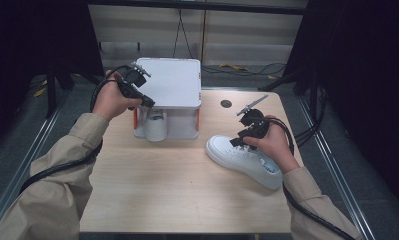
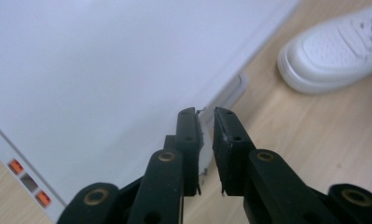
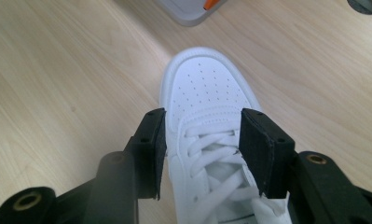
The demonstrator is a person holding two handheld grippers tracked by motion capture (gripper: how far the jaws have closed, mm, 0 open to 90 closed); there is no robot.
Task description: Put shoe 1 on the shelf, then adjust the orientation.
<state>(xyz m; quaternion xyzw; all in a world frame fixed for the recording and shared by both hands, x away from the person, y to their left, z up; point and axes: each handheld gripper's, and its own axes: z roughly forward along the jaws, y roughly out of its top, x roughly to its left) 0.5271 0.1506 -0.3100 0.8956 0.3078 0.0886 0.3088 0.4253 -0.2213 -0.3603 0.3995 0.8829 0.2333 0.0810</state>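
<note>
A white sneaker (image 1: 247, 160) lies on the wooden table at the right, toe pointing toward the rack. My right gripper (image 1: 238, 141) hovers over its laces; in the right gripper view the jaws (image 3: 203, 126) stand open on either side of the sneaker (image 3: 204, 88), and neither pad presses on it. My left gripper (image 1: 149, 102) is raised at the front left corner of the white rack (image 1: 169, 82). In the left gripper view its jaws (image 2: 206, 114) are a narrow gap apart with nothing between them, just over the rack top's edge (image 2: 104, 70).
A second white shoe (image 1: 156, 125) sits under the rack's top shelf, between orange-trimmed posts. A round dark hole (image 1: 226, 103) marks the table behind the sneaker. Bare wood spreads across the front half of the table. Cables trail from both grippers along the person's sleeves.
</note>
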